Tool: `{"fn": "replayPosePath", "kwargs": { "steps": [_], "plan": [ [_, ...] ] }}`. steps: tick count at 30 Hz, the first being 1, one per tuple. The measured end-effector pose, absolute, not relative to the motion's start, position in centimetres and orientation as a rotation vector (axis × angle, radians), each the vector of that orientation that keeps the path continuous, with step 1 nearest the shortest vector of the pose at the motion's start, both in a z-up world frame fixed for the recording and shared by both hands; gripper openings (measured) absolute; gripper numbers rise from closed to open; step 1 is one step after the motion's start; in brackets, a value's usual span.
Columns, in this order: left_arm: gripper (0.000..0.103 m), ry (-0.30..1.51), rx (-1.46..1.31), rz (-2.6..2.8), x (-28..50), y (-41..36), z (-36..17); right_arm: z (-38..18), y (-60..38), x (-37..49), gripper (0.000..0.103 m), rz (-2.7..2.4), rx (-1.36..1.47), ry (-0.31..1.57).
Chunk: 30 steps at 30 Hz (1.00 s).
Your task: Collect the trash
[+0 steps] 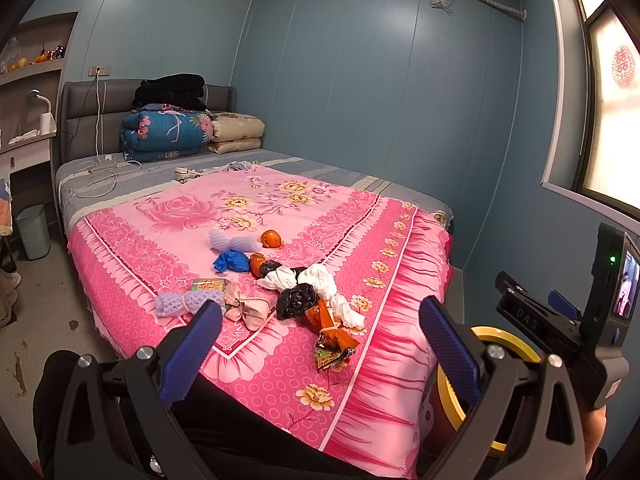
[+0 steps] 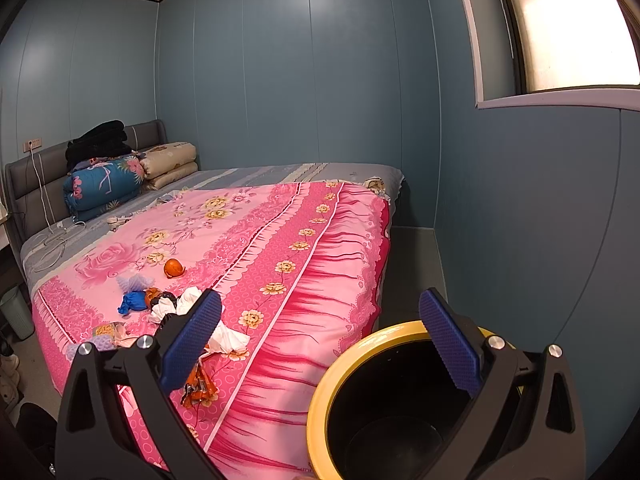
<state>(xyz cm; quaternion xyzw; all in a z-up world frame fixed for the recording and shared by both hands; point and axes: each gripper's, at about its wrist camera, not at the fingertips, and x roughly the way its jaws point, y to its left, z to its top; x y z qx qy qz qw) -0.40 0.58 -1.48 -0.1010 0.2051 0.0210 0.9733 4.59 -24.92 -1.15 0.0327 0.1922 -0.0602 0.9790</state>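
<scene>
Both tongs (image 1: 320, 344) (image 2: 320, 340) gape, trash (image 1: 308, 292) beyond.

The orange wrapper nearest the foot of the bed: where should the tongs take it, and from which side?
Probably at the pinched waist of the orange wrapper, where a band cinches it thin. It lies lengthwise toward the bed's foot edge, so come from above with the open left tongs across it, clear of the black bag touching its far end.

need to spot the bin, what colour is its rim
Yellow rim, black inside; clearest in the right wrist view.
</scene>
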Motion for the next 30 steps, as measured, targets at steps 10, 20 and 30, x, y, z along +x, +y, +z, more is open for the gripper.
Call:
{"fn": "replayPosePath", "kwargs": {
  "steps": [10, 20, 30],
  "plan": [
    [0.095, 0.416, -0.204, 0.044, -0.25, 0.54, -1.39, -1.39, -24.86, 4.65, 0.095, -0.12, 0.065, 0.391],
    [0.095, 0.417, -0.205, 0.043, -0.22, 0.55, -1.35, -1.48, -24.77, 4.76, 0.095, -0.123, 0.066, 0.395],
    [0.095, 0.417, -0.205, 0.043, -0.24, 0.54, -1.39, -1.6, -24.69, 5.01, 0.095, -0.13, 0.062, 0.406]
  ]
}}
